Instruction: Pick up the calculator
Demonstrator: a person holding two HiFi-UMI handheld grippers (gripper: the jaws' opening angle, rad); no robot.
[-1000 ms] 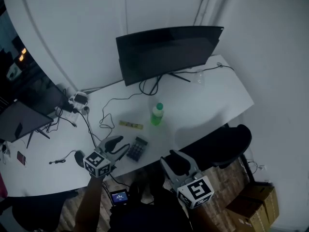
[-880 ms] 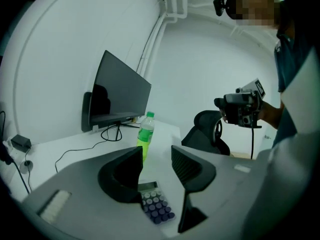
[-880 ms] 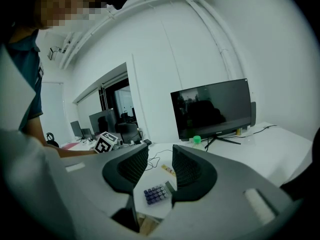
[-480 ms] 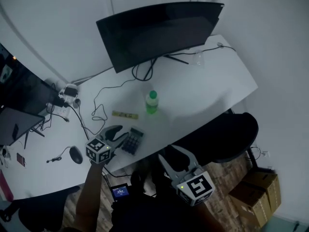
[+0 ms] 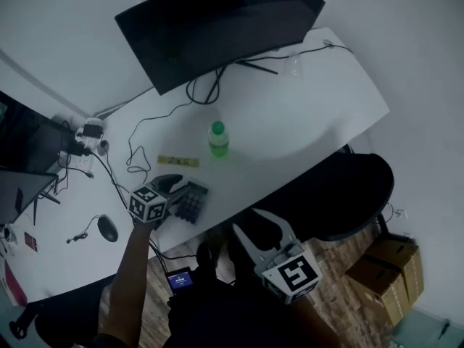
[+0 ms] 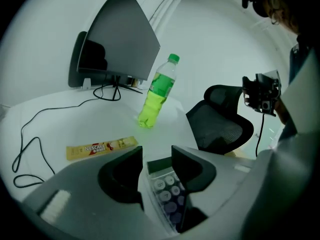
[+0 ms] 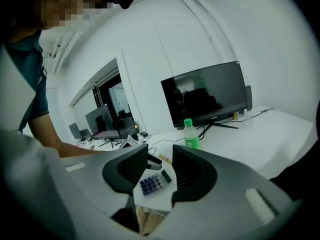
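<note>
Grey left tool [image 6: 156, 154] (jaws apart) straddles the calculator [image 6: 167, 191]; right tool [image 7: 160, 153] gapes, empty.

Legible markings: one brand name only.
The yellow sachet [image 6: 101, 147] lying on the table [image 6: 50, 115] is showing the brand "NESCAFE" along its length; its smaller print is blurring out, and the calculator [image 6: 167, 194] key legends are proving too blurred to read.

Dark calculator [image 5: 191, 201], green bottle [image 5: 217, 143]
</note>
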